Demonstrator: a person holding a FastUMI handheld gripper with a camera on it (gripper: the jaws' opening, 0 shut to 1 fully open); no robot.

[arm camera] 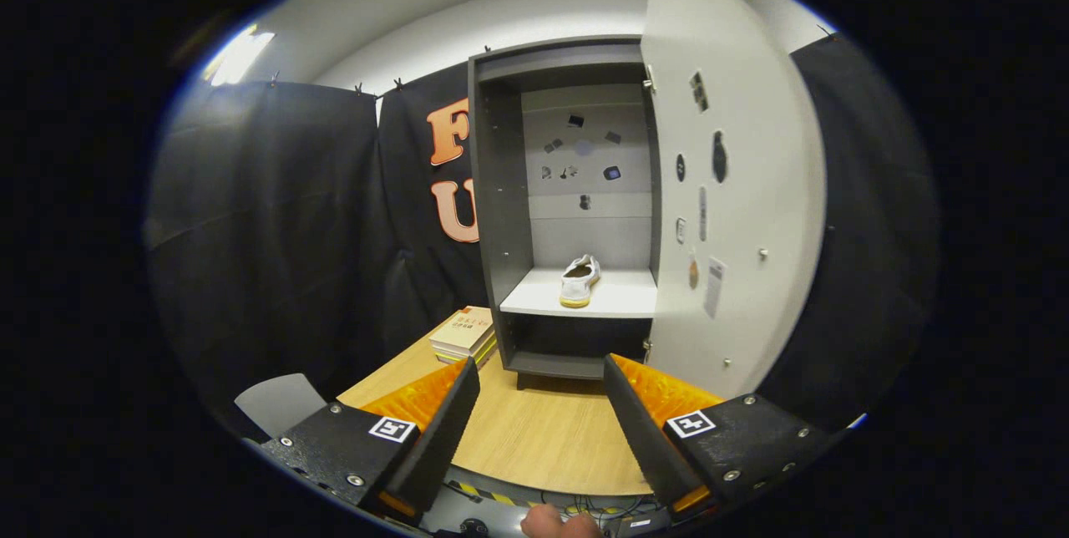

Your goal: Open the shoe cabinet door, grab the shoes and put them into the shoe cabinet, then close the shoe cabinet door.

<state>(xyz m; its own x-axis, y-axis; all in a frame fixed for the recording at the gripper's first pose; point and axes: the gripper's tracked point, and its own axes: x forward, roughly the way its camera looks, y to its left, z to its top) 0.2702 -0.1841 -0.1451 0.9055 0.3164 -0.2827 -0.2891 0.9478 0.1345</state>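
No text is legible: the top book's point(464, 327) cover print, beyond the jaws, and the cabinet door's point(735, 187) stickers are too small.

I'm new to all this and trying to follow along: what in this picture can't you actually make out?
- Small stickers on the cabinet back wall and on the open door: too small to read in the gripper view.
- Far side of the shoe on the shelf: hidden by the shoe itself.
- Lower compartment: too dark to see into.
- Books: partly hidden behind the cabinet's side.
- Hand: cut off below the open, empty gripper.
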